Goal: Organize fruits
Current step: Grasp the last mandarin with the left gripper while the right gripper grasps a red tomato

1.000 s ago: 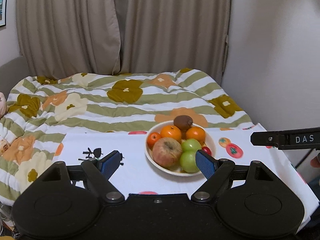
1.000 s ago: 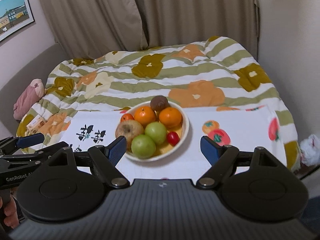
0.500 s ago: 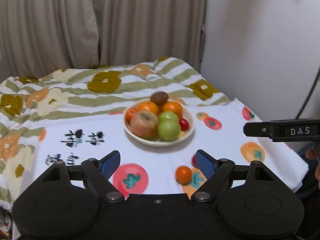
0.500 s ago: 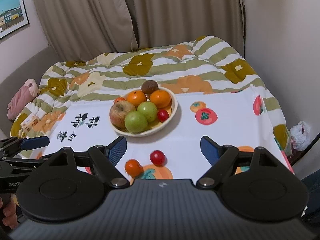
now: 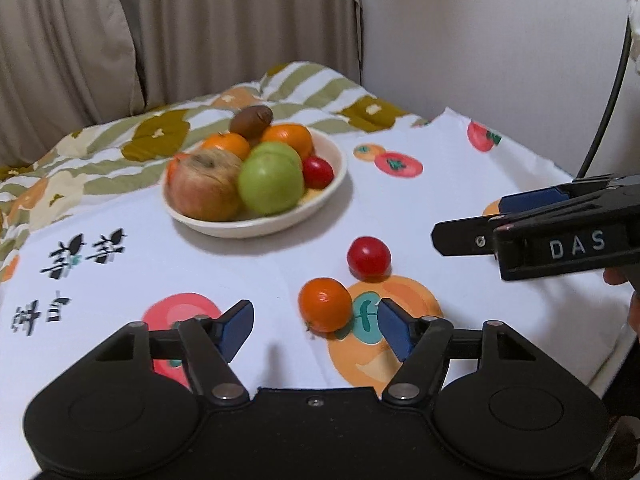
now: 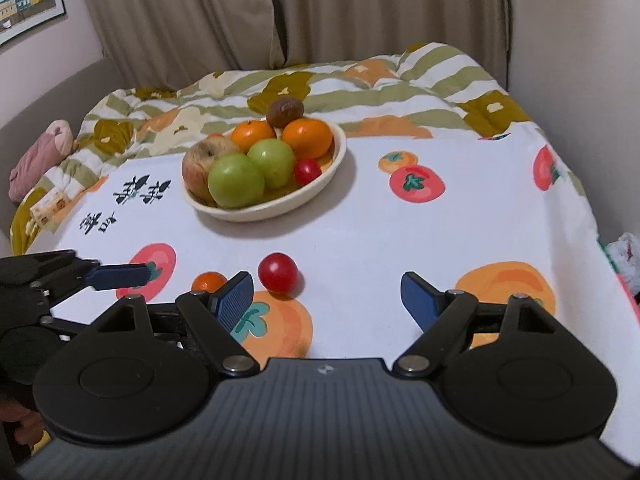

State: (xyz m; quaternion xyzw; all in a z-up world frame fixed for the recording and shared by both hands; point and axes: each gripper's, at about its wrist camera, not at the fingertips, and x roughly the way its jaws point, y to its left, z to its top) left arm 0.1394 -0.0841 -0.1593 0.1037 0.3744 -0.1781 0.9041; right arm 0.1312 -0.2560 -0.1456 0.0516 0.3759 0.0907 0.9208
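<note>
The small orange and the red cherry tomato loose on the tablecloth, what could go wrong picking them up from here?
The small round orange and red cherry tomato may roll off the white printed tablecloth if nudged. The open left gripper and open right gripper are close together and could collide. The cream bowl is heaped, so added fruit may tumble out.

White tablecloth (image 6: 360, 220), orange-red fruit prints; cream bowl (image 6: 280, 208); green apples (image 6: 236, 180); striped floral quilt (image 6: 420, 84).
</note>
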